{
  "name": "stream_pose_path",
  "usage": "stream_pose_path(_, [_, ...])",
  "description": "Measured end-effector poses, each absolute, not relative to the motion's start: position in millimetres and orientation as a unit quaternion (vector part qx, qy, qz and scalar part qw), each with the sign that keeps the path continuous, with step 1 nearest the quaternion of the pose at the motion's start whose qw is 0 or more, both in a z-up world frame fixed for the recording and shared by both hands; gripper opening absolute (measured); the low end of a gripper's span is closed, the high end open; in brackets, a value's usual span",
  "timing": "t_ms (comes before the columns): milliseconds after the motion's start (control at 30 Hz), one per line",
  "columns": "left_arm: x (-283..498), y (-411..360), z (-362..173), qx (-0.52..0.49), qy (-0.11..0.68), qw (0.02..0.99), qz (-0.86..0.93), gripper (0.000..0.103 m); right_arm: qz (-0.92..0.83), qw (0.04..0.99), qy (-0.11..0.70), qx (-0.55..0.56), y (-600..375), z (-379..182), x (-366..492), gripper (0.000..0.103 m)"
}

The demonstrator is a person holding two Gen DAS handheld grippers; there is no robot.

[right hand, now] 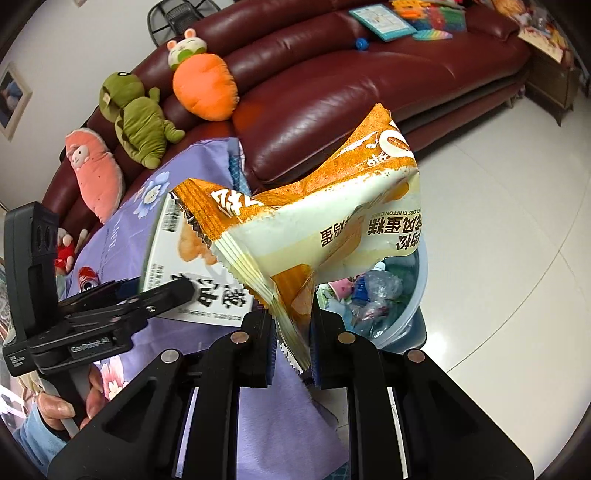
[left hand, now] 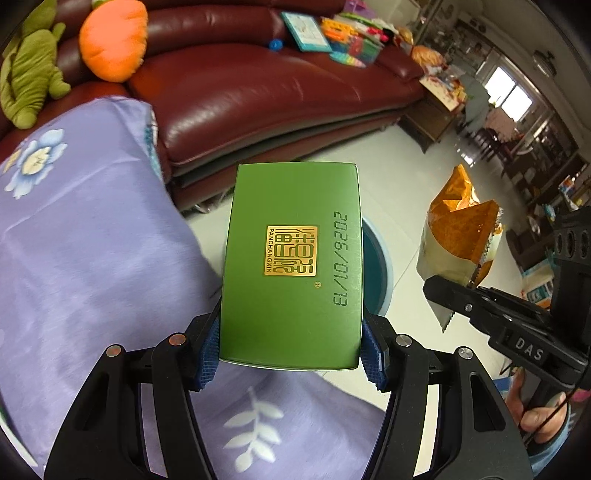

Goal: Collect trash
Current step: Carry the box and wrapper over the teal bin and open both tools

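The left gripper (left hand: 290, 354) has its blue-padded fingers (left hand: 371, 356) closed against the two long sides of a green carton (left hand: 291, 266), which carries a gold seal reading PANCHANGXIN and a stamped date. The carton is held above the edge of a table covered in a lilac floral cloth (left hand: 85, 236), and beyond its far end shows the rim of a teal waste bin (left hand: 380, 269) standing on the pale tiled floor (left hand: 417, 155).

The right gripper (right hand: 293, 345) is nearly closed, its pads pinching the serrated end of an orange and cream cake wrapper (right hand: 332, 221), crumpled and empty-looking, which hangs in the air over the bin (right hand: 419, 295). In the right wrist view the bin already holds clear plastic and coloured scraps (right hand: 373, 288). The left wrist view shows the same wrapper (left hand: 461, 236) to the right of the carton, with the right gripper (left hand: 448, 295) below it.

Behind the table, a dark red leather sofa (right hand: 332, 85) curves along the wall. On it, from the table's end outward, lie a pink plush (right hand: 94, 173), a green plush frog (right hand: 136, 122) and an orange carrot cushion (right hand: 205, 86); farther along are a teal-framed board (right hand: 384, 18) and bright toys (right hand: 436, 16). Past the sofa in the left wrist view, the room opens toward dining furniture and a bright window (left hand: 513, 96).
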State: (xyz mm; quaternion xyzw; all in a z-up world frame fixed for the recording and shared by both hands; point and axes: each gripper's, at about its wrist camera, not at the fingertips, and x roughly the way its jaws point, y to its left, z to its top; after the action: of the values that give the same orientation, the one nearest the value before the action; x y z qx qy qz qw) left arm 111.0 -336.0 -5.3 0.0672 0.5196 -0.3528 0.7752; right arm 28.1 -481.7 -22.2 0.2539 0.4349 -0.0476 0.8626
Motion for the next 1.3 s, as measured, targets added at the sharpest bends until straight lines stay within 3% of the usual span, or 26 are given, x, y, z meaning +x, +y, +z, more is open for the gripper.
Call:
stream_pose_path(267, [125, -363, -30, 0.076, 0.54, 0.762, -0.348, 0.068, -0.055, 0.855, 0.444, 0.262, -494, -35, 35, 0.014])
stream_pose_path(367, [125, -359, -34, 0.075, 0.54, 0.764, -0.345, 0.072, -0.056, 0.853, 0.449, 0.26, -495, -38, 39, 0.014])
stream_pose_path(867, [122, -315, -27, 0.061, 0.534, 0.776, -0.331, 0.075, -0.051, 0.849, 0.467, 0.24, -482, -43, 62, 0.015])
stream_pose_path(1000, [122, -302, -30, 0.053, 0.538, 0.776, -0.325, 0.076, -0.051, 0.843, 0.481, 0.235, -478, -51, 72, 0.025])
stream_pose_path(1067, [123, -297, -31, 0.047, 0.541, 0.775, -0.322, 0.076, -0.055, 0.842, 0.484, 0.232, -475, -54, 74, 0.037])
stream_pose_path(1300, [125, -282, -35, 0.032, 0.546, 0.773, -0.322, 0.076, -0.075, 0.837, 0.492, 0.227, -473, -56, 74, 0.059])
